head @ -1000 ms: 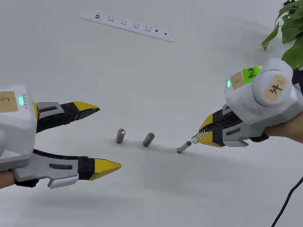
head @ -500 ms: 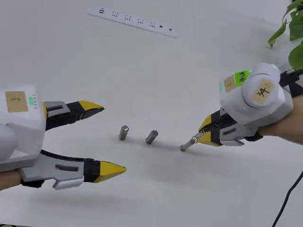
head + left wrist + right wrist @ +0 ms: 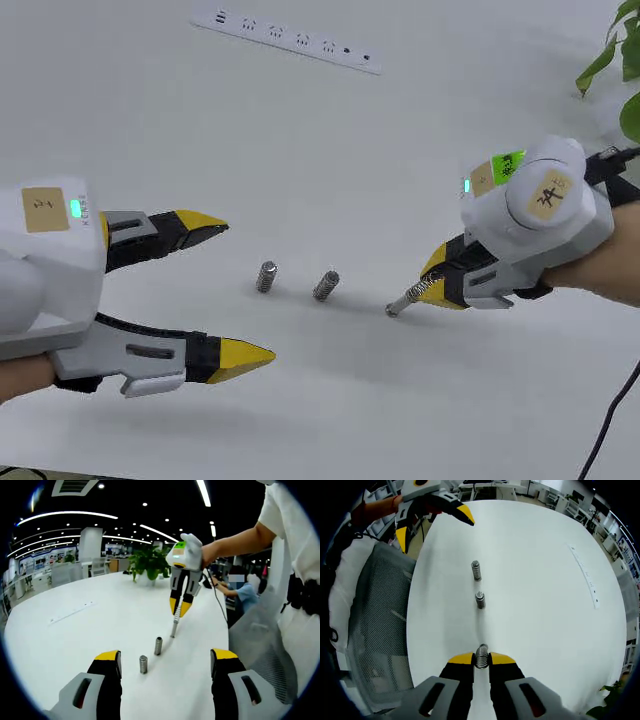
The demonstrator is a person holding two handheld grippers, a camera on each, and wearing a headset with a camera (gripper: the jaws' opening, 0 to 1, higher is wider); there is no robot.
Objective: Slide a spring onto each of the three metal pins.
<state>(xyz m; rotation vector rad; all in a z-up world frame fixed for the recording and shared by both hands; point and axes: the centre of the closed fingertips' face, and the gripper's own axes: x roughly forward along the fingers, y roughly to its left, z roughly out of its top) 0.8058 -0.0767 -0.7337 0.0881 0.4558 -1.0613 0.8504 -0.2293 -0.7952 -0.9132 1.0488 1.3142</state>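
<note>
While right gripper pinches the silver coil spring, its thin metal pin could slide out; left gripper gapes empty.

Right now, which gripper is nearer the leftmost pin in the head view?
Left. The open left gripper has the leftmost pin just off its tips. The right gripper, shut on a spring at the third pin, sits past the middle pin on the far side.
</note>
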